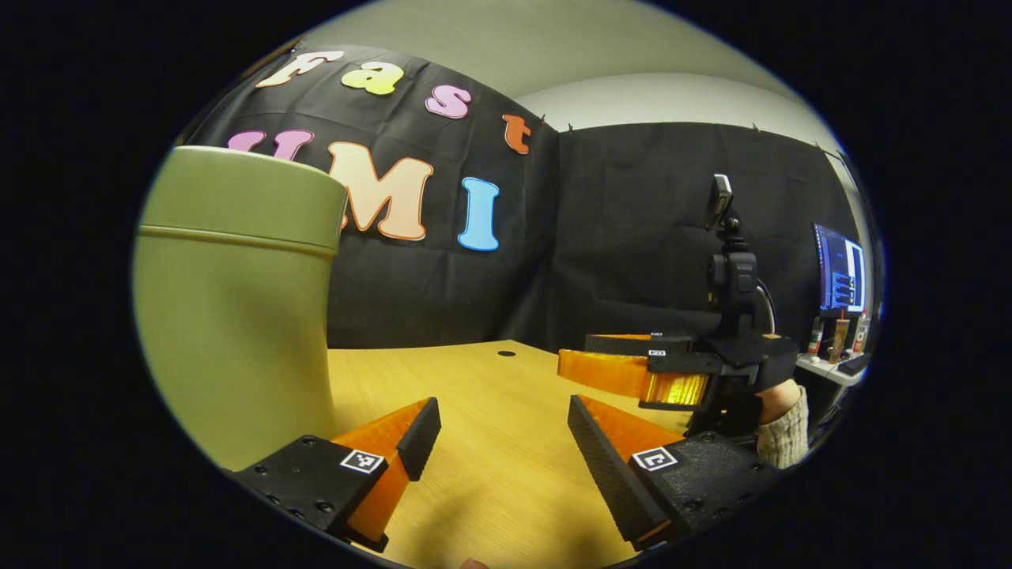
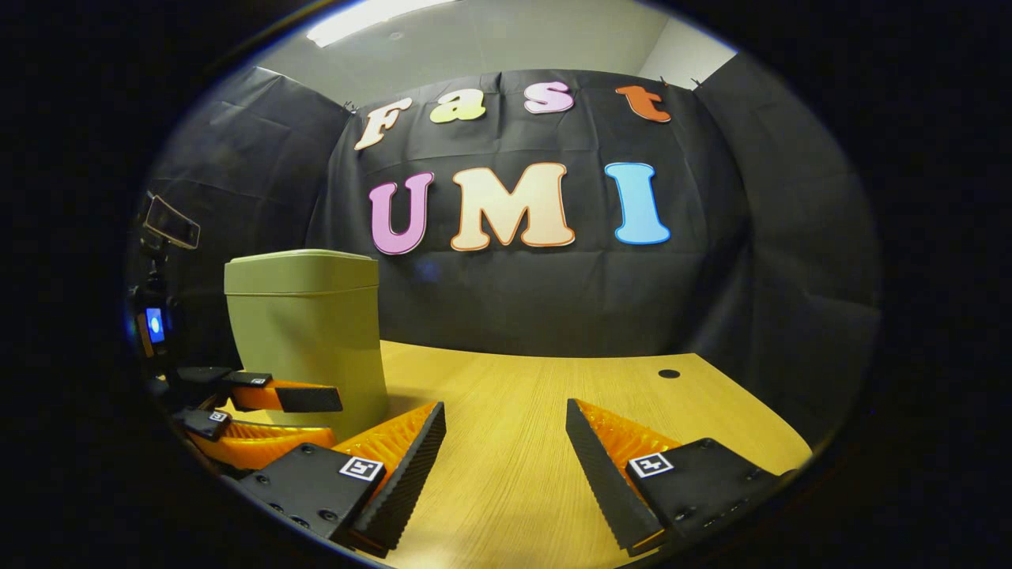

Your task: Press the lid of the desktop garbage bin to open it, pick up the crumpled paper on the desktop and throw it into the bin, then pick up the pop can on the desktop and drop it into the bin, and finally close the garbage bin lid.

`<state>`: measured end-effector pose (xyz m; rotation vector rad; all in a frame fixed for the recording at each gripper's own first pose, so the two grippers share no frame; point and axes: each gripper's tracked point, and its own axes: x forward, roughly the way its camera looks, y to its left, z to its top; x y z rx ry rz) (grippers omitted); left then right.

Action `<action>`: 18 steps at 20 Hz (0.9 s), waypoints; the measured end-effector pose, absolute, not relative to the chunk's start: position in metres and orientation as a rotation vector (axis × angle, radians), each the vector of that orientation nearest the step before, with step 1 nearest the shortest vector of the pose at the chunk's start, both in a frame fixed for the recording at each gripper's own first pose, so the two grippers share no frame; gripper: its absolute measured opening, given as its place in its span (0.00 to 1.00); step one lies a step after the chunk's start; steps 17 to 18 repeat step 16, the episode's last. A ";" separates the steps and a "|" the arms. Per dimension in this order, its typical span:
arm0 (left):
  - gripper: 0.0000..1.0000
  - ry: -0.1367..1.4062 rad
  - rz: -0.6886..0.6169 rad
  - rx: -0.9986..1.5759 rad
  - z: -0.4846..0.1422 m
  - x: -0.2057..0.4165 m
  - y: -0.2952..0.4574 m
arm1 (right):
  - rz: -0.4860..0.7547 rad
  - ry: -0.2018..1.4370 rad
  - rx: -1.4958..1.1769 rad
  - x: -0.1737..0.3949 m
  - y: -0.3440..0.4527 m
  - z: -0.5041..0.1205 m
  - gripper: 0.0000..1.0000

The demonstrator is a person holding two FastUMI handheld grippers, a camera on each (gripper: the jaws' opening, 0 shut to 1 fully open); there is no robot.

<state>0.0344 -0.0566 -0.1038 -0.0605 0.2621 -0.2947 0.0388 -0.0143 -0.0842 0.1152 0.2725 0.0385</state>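
Garbage bin (image 2: pixel 304 332) upright on desk (image 2: pixel 514 442), lid (image 2: pixel 300 273) down. Left claw (image 1: pixel 502 431) spread, empty, just beside bin. Right claw (image 2: pixel 506 442) spread, empty, over bare desk. Risk: side contact from left claw shoves or tips light bin; off-centre press leaves lid unlatched.

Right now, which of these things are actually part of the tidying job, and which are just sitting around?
Part of the job:
- garbage bin, lid shut
- left gripper, open
- right gripper, open

Just sitting around:
- wooden desktop, with its small dark hole
- monitor on a side shelf
- small bottles below it
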 end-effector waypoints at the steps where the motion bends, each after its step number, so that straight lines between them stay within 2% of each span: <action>1: 0.98 0.274 -0.308 -0.053 -0.105 0.033 -0.059 | 0.035 0.276 0.105 0.040 -0.014 -0.086 0.96; 18: 0.98 0.233 -0.291 -0.023 -0.092 0.032 -0.054 | 0.056 0.289 0.098 0.040 -0.004 -0.092 0.96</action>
